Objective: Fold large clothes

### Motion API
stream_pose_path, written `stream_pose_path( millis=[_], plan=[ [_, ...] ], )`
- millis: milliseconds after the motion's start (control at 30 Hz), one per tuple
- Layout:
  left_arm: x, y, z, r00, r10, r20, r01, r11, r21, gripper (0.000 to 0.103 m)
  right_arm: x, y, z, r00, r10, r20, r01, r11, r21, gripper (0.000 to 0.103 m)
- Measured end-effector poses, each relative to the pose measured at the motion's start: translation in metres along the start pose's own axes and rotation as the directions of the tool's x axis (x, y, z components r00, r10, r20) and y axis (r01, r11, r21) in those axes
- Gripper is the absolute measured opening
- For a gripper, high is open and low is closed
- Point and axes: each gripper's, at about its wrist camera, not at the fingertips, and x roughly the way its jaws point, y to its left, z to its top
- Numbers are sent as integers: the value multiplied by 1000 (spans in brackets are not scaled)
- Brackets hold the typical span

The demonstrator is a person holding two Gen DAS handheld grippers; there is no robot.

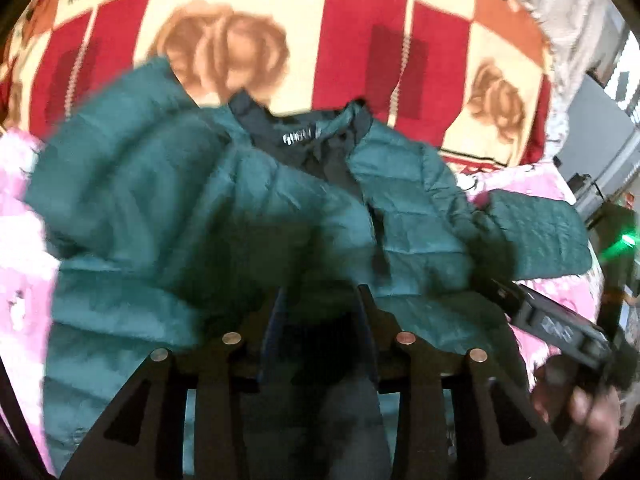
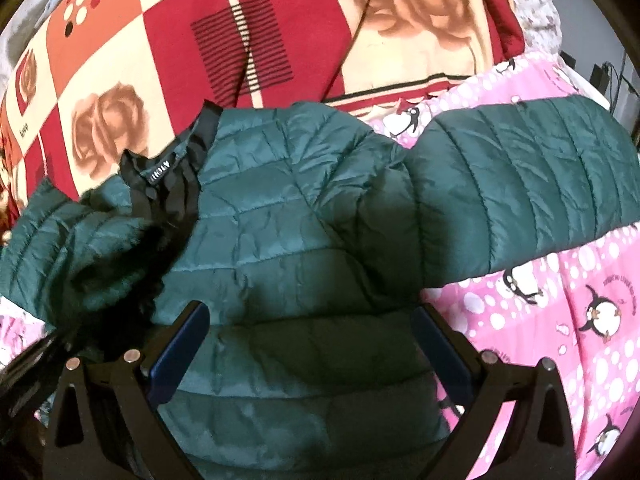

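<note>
A teal quilted puffer jacket (image 1: pixel 168 208) with a dark collar and label lies spread on a bed; it also shows in the right wrist view (image 2: pixel 304 216). Its right sleeve (image 2: pixel 520 184) stretches out over pink bedding. My left gripper (image 1: pixel 322 300) is low over the jacket's middle with its fingers narrowly parted around a fold of teal fabric; the view is blurred. My right gripper (image 2: pixel 310 320) is open wide just above the jacket's right side, holding nothing. The right gripper's body (image 1: pixel 560 328) also shows in the left wrist view.
A red, cream and orange blanket with rose prints (image 2: pixel 224 52) covers the far side of the bed. A pink penguin-print sheet (image 2: pixel 560 320) lies under the jacket. Grey furniture and cables (image 1: pixel 600 140) stand beyond the bed's right edge.
</note>
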Motion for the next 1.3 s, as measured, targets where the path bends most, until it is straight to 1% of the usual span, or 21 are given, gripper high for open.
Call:
stream_pose_path(
  millis=[100, 167, 200, 233, 333, 400, 433, 500, 533, 567, 600, 667, 700, 767, 900, 967, 1100, 1200, 1233, 1267, 1300],
  plan=[
    [-34, 13, -3, 999, 2, 53, -3, 1000, 18, 12, 0, 12, 0, 997, 73, -16, -73, 997, 9, 103],
    [-51, 28, -5, 995, 51, 90, -54, 998, 25, 12, 3, 26, 0, 990, 135, -32, -135, 991, 5, 103],
    [-60, 38, -6, 991, 82, 110, -85, 996, 25, 12, 7, 35, 0, 987, 155, -39, -155, 988, -2, 103],
    [-65, 45, -5, 987, 103, 124, -106, 994, 22, 12, 10, 42, 0, 987, 156, -44, -156, 988, -8, 103],
    [-79, 80, -4, 970, 182, 160, -180, 983, -29, 12, 27, 66, 1, 983, 174, -65, -175, 984, -17, 103],
    [-82, 105, -4, 962, 227, 154, -215, 972, -90, 12, 39, 76, 3, 976, 197, -92, -198, 980, 2, 103],
    [-82, 113, -3, 959, 241, 150, -226, 968, -114, 12, 47, 81, 4, 972, 208, -109, -208, 978, 12, 101],
    [-81, 133, -3, 953, 270, 140, -245, 954, -170, 12, 59, 89, 3, 965, 228, -132, -229, 973, 5, 76],
    [-80, 141, -3, 951, 280, 132, -252, 948, -194, 12, 62, 94, 3, 964, 228, -138, -232, 973, -14, 45],
    [-78, 148, -3, 951, 283, 127, -253, 944, -213, 12, 61, 97, 4, 965, 225, -133, -231, 972, -35, 30],
    [-77, 153, -2, 951, 283, 124, -251, 942, -224, 12, 54, 100, 6, 971, 215, -108, -222, 973, -64, 27],
    [-74, 159, -2, 948, 292, 123, -258, 938, -233, 12, 39, 100, 13, 980, 190, -53, -195, 973, -122, 19],
    [-71, 161, -1, 948, 295, 123, -261, 936, -237, 12, 31, 99, 17, 986, 165, -15, -166, 974, -153, 18],
    [-66, 163, 1, 949, 291, 119, -257, 935, -243, 12, 17, 89, 30, 991, 127, 49, -116, 978, -174, 17],
    [-52, 160, 5, 951, 290, 109, -258, 937, -235, 12, 11, 58, 57, 993, 50, 109, -32, 987, -160, 16],
    [-45, 155, 6, 950, 294, 103, -267, 939, -218, 12, 17, 42, 63, 994, 22, 107, -7, 990, -144, 14],
    [-36, 147, 9, 949, 302, 95, -279, 940, -197, 12, 49, 25, 68, 994, -56, 92, 67, 990, -122, 13],
    [-35, 143, 15, 945, 308, 112, -282, 938, -201, 12, 75, 17, 64, 997, -58, 58, 63, 993, -95, 13],
    [-35, 141, 18, 943, 309, 121, -282, 938, -200, 12, 76, 15, 63, 997, -58, 58, 63, 994, -86, 17],
    [-34, 139, 21, 941, 313, 128, -285, 938, -196, 12, 74, 13, 62, 996, -67, 58, 71, 995, -70, 32],
    [-32, 137, 24, 939, 318, 134, -290, 938, -191, 12, 69, 10, 61, 995, -80, 60, 83, 995, -53, 40]
  ],
)
